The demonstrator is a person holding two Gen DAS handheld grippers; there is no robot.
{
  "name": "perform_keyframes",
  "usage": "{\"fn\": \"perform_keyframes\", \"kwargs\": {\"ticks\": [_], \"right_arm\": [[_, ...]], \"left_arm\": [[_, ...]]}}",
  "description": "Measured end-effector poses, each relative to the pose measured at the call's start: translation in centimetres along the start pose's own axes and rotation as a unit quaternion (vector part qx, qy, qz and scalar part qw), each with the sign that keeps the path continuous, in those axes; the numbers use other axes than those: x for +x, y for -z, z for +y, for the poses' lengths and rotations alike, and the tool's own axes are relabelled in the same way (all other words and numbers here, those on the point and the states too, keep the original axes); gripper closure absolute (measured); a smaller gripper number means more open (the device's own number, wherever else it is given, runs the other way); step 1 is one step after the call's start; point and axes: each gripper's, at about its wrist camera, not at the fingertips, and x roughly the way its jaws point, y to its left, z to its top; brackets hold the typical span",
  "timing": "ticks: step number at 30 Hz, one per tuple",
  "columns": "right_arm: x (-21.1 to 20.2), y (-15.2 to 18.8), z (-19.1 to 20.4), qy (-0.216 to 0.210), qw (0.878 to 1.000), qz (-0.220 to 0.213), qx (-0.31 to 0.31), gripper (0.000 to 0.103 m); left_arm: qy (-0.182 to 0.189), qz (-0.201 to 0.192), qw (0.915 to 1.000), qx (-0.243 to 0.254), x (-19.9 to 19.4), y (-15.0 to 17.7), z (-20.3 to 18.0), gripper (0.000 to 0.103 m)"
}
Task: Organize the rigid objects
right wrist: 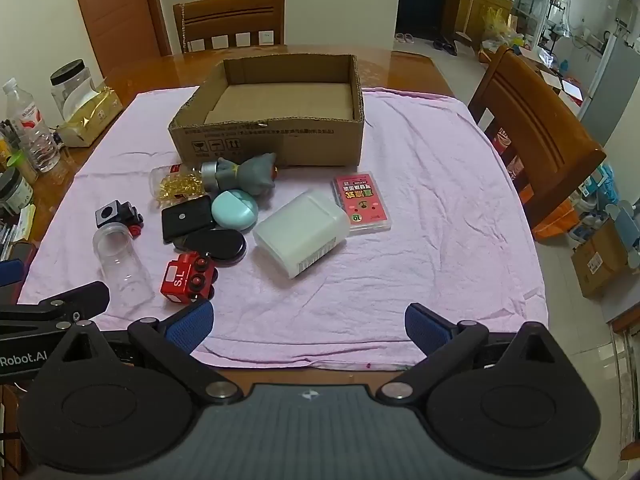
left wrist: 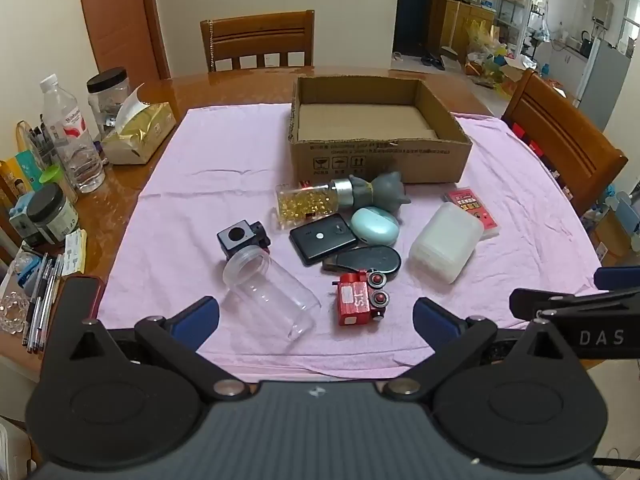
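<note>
The left tool (left wrist: 316, 316) hangs over the near edge of the table with its blue-padded fingers (left wrist: 198, 314) spread wide and nothing between them; the right tool (right wrist: 309, 322) beside it is spread just as wide and equally empty. Nearest the left tool, on the wrinkled pink cloth (left wrist: 208, 196), lie a clear plastic jar on its side (left wrist: 266, 292) and a small red toy train (left wrist: 360, 298). Just beyond the train sit a black oval case (left wrist: 368, 262), a flat black rectangular device (left wrist: 322, 238) and a mint-green round case (left wrist: 374, 226), all close together. To the right lies a translucent white plastic container (right wrist: 302, 232), touching a pink card box (right wrist: 362, 202). To the left stands a black toy block with a round hole (left wrist: 240, 236). Further back lie a clear bottle of yellow capsules (left wrist: 308, 202) and a grey figurine (left wrist: 380, 194), just before the open brown cardboard box (left wrist: 380, 160), which holds none of them.
</note>
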Motion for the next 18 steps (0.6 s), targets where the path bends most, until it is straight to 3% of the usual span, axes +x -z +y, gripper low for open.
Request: {"fn": "perform_keyframes", "kwargs": {"ticks": [6, 18], "right_arm": [[0.0, 0.2, -0.1, 0.007, 1.000, -0.002, -0.002, 0.000], [-0.9, -0.2, 0.5, 0.003, 1.000, -0.009, -0.006, 0.000]], "left_arm": [[0.002, 0.016, 0.9998, 0.007, 0.1, -0.1, -0.3, 0.001], [-0.002, 0.004, 1.0000, -0.004, -0.6, -0.3, 0.4, 0.001]]}}
